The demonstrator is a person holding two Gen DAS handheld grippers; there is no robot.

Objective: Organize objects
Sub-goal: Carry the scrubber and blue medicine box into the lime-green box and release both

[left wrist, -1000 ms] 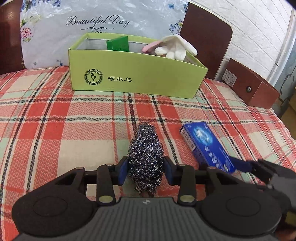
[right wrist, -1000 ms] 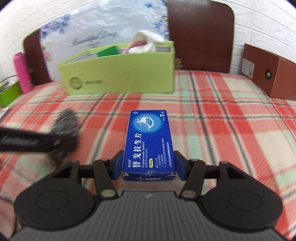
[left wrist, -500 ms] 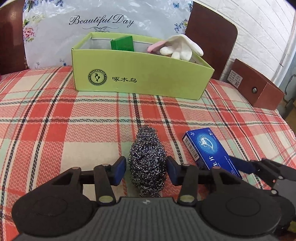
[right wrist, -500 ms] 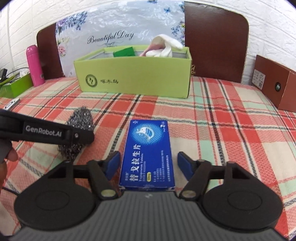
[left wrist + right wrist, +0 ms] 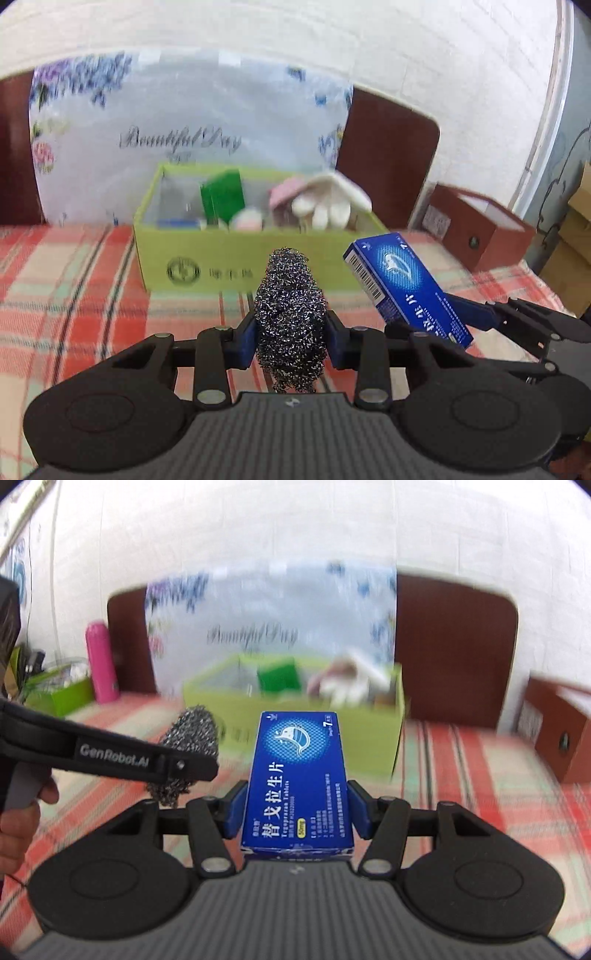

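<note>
Progress: left gripper (image 5: 290, 328), jaws just closed in, is clamped on the dark steel-wool scouring ball (image 5: 290, 317), and right gripper (image 5: 295, 810) pinches the blue cardboard tablet box (image 5: 298, 779); both items are off the red plaid tablecloth (image 5: 66, 295). Left to do, I'd judge: drop both into the open green cardboard box (image 5: 229, 262) at the far edge, already holding a green pack (image 5: 222, 197) and white glove (image 5: 332, 199).
</note>
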